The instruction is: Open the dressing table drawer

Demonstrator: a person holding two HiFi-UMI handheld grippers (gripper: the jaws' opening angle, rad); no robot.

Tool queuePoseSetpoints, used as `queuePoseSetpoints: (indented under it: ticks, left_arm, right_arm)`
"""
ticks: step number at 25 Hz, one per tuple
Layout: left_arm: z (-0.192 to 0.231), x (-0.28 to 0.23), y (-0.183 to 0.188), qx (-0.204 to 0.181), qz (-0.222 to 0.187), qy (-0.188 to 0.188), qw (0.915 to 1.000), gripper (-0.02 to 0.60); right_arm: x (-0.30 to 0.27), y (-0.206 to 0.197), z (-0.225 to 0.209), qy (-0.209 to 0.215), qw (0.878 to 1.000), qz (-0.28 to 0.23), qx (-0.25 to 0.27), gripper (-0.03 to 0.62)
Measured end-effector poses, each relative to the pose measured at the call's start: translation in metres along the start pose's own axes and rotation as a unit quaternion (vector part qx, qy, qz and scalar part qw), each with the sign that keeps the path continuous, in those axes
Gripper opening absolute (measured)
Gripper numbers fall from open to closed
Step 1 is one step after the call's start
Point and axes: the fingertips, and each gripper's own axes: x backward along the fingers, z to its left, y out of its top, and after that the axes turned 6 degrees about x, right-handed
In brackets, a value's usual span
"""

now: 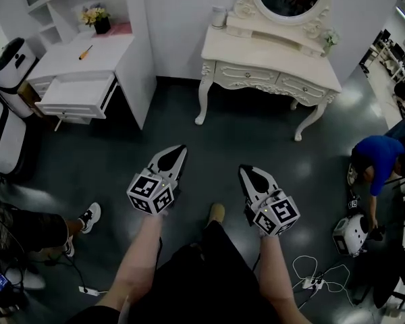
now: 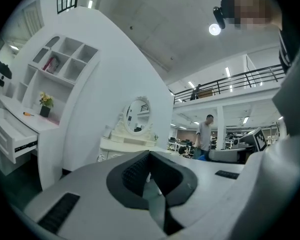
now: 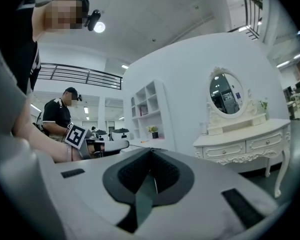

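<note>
The cream dressing table (image 1: 270, 52) with an oval mirror stands against the far wall, and its two carved drawers (image 1: 246, 74) are closed. It also shows far off in the left gripper view, where the dressing table (image 2: 121, 145) sits left of centre, and in the right gripper view, with the dressing table (image 3: 240, 140) at the right. Both grippers hover level over the dark floor, well short of the table. My left gripper (image 1: 181, 150) has its jaws together with nothing between them. My right gripper (image 1: 246, 170) likewise looks shut and empty.
A white desk (image 1: 125, 52) with a pulled-out drawer (image 1: 74, 96) stands at the left, an orange screwdriver (image 1: 85, 52) and flowers (image 1: 94, 15) on top. A person in blue (image 1: 378, 157) crouches at the right. Cables (image 1: 317, 275) and a white device (image 1: 351, 233) lie on the floor.
</note>
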Motion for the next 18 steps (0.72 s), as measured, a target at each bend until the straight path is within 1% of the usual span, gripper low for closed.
queuePoseSetpoints:
  ticks: [5, 10, 14, 18]
  left_arm:
    - [0.028, -0.037, 0.004, 0.005, -0.002, 0.009, 0.9999, 0.014]
    - [0.051, -0.087, 0.017, 0.005, 0.004, 0.016, 0.9998, 0.014]
    - [0.067, -0.127, 0.024, 0.001, 0.009, 0.024, 0.9997, 0.014]
    - [0.078, -0.17, 0.03, -0.005, 0.005, 0.027, 0.9996, 0.014]
  right_arm:
    - [-0.034, -0.003, -0.037, 0.016, 1.0, -0.006, -0.019, 0.006]
    - [-0.069, 0.002, -0.088, 0.017, 0.999, -0.003, -0.036, 0.005]
    - [-0.094, 0.01, -0.129, 0.015, 0.999, -0.002, -0.035, 0.006]
    - [-0.113, 0.015, -0.175, 0.009, 0.999, -0.006, -0.031, 0.006]
